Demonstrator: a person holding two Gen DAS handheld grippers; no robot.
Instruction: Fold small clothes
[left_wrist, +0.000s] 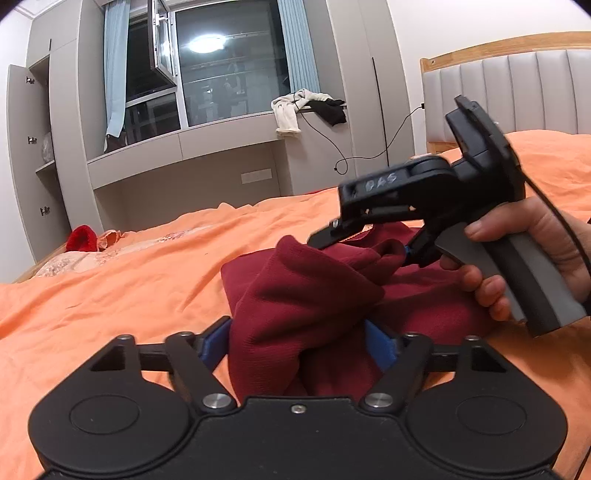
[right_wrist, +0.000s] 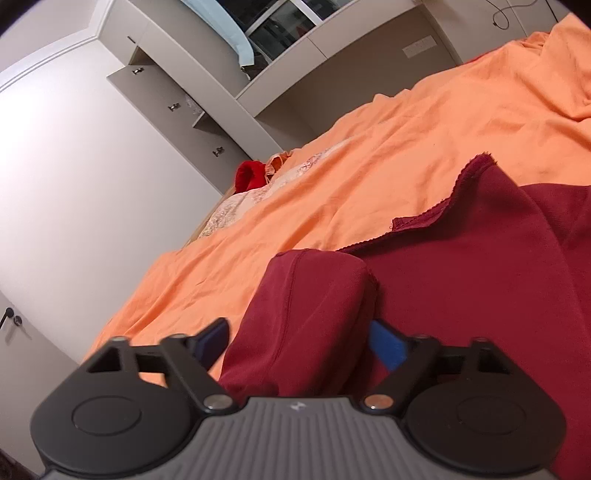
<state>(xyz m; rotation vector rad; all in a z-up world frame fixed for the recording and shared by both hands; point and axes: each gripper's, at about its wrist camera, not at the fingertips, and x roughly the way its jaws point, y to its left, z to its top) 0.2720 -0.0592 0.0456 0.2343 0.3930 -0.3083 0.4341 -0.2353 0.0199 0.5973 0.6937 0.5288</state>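
Maroon knit garment lies bunched on the orange bedspread, toward the headboard end, with a fold of it bulging between the blue pads of the left gripper and a rolled edge sitting likewise inside the right gripper. Both sets of jaws stand partly closed round cloth; whether the pads truly bite is unclear. Judgement: pinch one clean layer each, lift and draw apart so the cloth flattens before creasing; garment outline, sleeves and far hem stay hidden under folds and tooling.
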